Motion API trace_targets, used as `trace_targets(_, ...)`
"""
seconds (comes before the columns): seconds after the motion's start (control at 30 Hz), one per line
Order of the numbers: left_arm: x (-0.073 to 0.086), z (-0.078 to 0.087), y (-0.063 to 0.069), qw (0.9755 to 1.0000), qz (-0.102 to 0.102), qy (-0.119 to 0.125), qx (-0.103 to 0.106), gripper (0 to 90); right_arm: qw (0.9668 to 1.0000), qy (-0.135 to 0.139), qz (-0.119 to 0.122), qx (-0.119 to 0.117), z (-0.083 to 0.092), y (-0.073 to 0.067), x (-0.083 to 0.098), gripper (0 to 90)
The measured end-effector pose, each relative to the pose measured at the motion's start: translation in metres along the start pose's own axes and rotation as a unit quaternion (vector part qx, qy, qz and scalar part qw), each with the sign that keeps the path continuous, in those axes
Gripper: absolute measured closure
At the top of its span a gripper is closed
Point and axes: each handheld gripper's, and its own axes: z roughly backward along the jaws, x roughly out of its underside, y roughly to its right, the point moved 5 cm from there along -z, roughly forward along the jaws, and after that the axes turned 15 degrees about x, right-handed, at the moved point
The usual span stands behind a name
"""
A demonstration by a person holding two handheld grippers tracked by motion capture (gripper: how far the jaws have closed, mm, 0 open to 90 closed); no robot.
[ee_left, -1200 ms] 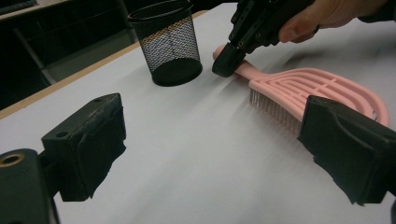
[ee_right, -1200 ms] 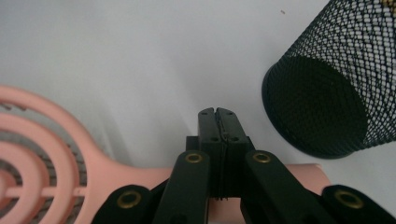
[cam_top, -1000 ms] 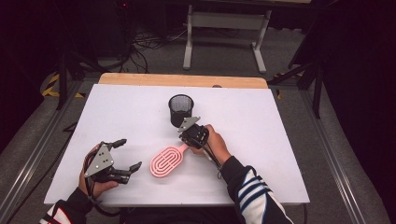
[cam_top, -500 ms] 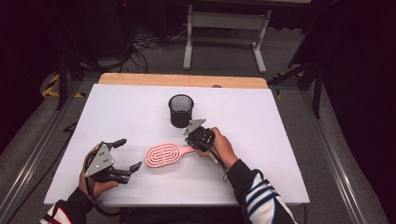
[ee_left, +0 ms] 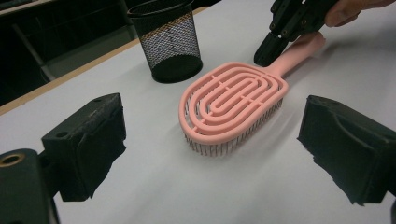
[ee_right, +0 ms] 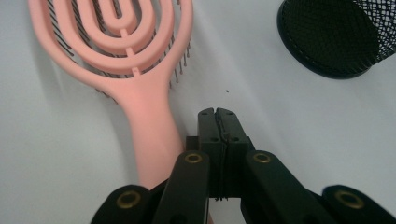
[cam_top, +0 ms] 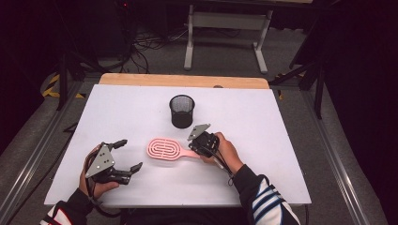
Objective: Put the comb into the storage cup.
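A pink paddle hairbrush (cam_top: 165, 149) lies bristles down at the middle of the white table (cam_top: 263, 117), its handle pointing right. My right gripper (cam_top: 192, 149) is shut with nothing between its jaws. Its tip sits against the far side of the handle (ee_right: 149, 126), and in the right gripper view (ee_right: 218, 114) the two jaws meet just right of the brush (ee_right: 116, 42). My left gripper (cam_top: 130, 154) rests at the front left, open and pointing at the brush (ee_left: 233, 100), which lies a short way beyond its pads (ee_left: 93, 135).
A black mesh pen cup (cam_top: 182, 111) stands upright just behind the brush, also seen in the left gripper view (ee_left: 170, 44) and the right gripper view (ee_right: 336, 37). The table's wooden back edge (cam_top: 183, 80) and metal side rails (cam_top: 37, 150) border the white surface.
The brush has swung round from slanting toward the front left to lying level across the table. My right gripper has shifted right and slightly nearer with the handle. The left gripper has kept still.
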Motion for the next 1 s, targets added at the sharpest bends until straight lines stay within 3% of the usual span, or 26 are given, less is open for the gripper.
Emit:
trace_targets(0.67, -0.0018, 0.0029, 0.0009, 1.0, -0.001, 0.004, -0.004, 8.5, 0.9998, -0.001, -0.002, -0.017, 0.0029, -0.0068, 0.007, 89.7)
trace_targets(1.0, -0.0013, 0.002, 0.0006, 1.0, -0.002, 0.0, -0.006, 8.6, 1.0, 0.005, -0.002, -0.005, 0.0075, -0.0017, 0.0058, 83.8)
